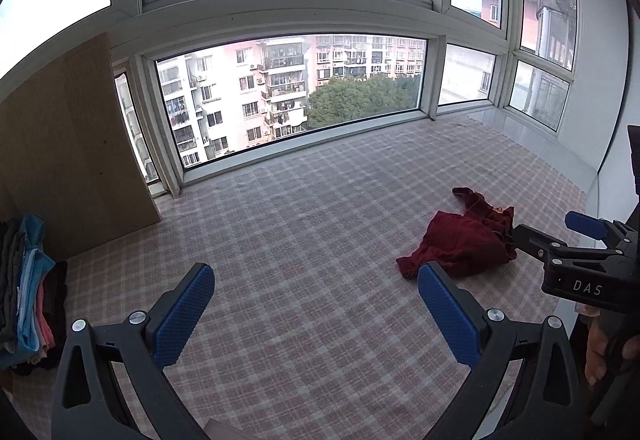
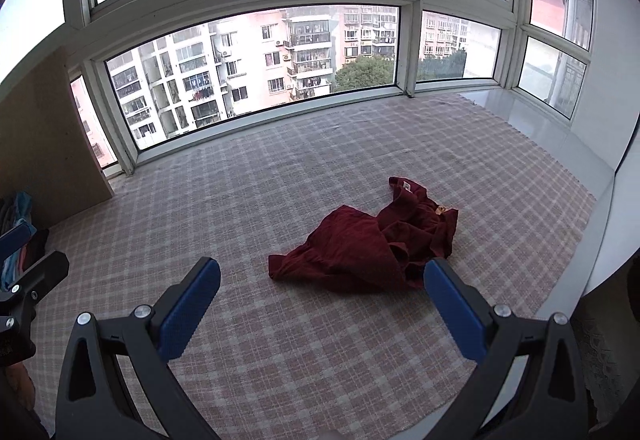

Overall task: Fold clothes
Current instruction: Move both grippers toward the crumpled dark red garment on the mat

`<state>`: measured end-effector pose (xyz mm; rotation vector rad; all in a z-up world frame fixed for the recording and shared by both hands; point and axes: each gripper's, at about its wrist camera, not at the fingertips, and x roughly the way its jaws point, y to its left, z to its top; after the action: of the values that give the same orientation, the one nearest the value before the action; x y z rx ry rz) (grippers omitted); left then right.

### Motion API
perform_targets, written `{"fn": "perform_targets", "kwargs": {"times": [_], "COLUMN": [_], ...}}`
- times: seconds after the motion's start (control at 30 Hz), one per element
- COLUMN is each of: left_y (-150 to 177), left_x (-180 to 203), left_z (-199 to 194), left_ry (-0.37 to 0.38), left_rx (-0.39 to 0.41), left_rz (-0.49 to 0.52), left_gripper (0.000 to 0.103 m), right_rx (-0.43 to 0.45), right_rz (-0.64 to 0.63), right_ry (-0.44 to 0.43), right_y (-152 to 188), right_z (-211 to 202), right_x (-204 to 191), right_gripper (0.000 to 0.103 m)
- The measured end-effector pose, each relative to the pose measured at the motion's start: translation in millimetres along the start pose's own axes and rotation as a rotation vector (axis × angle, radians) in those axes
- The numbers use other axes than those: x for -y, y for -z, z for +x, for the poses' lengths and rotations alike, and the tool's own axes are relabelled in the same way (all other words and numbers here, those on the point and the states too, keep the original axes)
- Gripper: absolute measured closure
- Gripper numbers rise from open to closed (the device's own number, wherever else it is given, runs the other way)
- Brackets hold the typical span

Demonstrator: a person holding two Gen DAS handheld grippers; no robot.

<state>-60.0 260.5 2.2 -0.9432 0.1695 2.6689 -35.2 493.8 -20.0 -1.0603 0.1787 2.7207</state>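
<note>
Both claws gaped empty, left claw [image 1: 316, 314] and right claw [image 2: 322, 310] above the checked cloth [image 2: 280, 340]; the crumpled maroon garment [image 2: 360, 252] lay just beyond the right claw's fingers

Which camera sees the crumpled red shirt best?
The right wrist view. There the red shirt lies whole near the middle of the checked cloth, between the open right tongs. In the left wrist view it sits off to the right, smaller, partly hidden behind a blue pad and the other tongs.
</note>
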Motion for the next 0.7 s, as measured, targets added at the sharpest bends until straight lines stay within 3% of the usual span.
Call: {"fn": "perform_targets", "kwargs": {"times": [0.47, 0.7], "left_y": [-15, -22], "left_x": [81, 117], "left_z": [57, 95], "left_ry": [0.086, 0.121], "left_rx": [-0.045, -0.075], "left_rz": [0.114, 0.189], "left_gripper": [0.001, 0.001], "right_rx": [-0.053, -0.066], "right_rz": [0.064, 0.018], "right_ry": [0.059, 0.043], "right_y": [-9, -21], "right_z": [41, 76], "right_x": [66, 100], "right_gripper": [0.000, 0.000]}}
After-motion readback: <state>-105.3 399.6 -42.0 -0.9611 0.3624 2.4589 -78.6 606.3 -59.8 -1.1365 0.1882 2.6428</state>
